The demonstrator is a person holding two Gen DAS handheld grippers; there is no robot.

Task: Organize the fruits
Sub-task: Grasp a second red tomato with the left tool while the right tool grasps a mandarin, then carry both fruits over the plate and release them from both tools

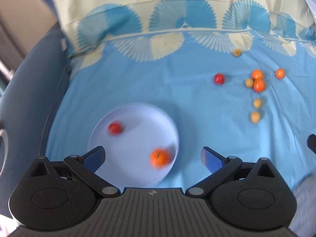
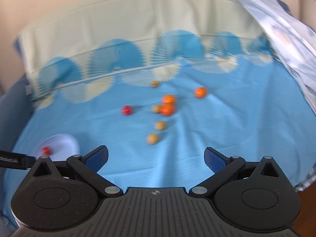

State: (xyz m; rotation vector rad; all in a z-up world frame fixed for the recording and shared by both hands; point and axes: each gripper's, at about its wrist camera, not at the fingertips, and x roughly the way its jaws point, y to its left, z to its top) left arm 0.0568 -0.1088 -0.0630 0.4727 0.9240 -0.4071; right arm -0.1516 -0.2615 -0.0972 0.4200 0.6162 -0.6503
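A white plate [image 1: 138, 114] lies on the blue cloth and holds a red fruit [image 1: 115, 128] and an orange fruit [image 1: 159, 157]. My left gripper [image 1: 153, 157] is open and empty above the plate's near edge. Loose fruits lie to the right: a red one [image 1: 219, 78], three orange ones [image 1: 257, 74], and several tan ones [image 1: 255, 117]. My right gripper [image 2: 156, 157] is open and empty, short of the nearest tan fruit [image 2: 152, 138]. The right wrist view also shows the red fruit [image 2: 126, 110], the orange cluster [image 2: 167, 106] and the plate [image 2: 63, 140] at far left.
The blue cloth [image 1: 177, 98] covers a bed, with a cream patterned border [image 1: 158, 9] rising at the back. A dark blue edge [image 1: 29, 98] runs on the left. A crumpled plastic sheet [image 2: 286, 45] hangs at the right.
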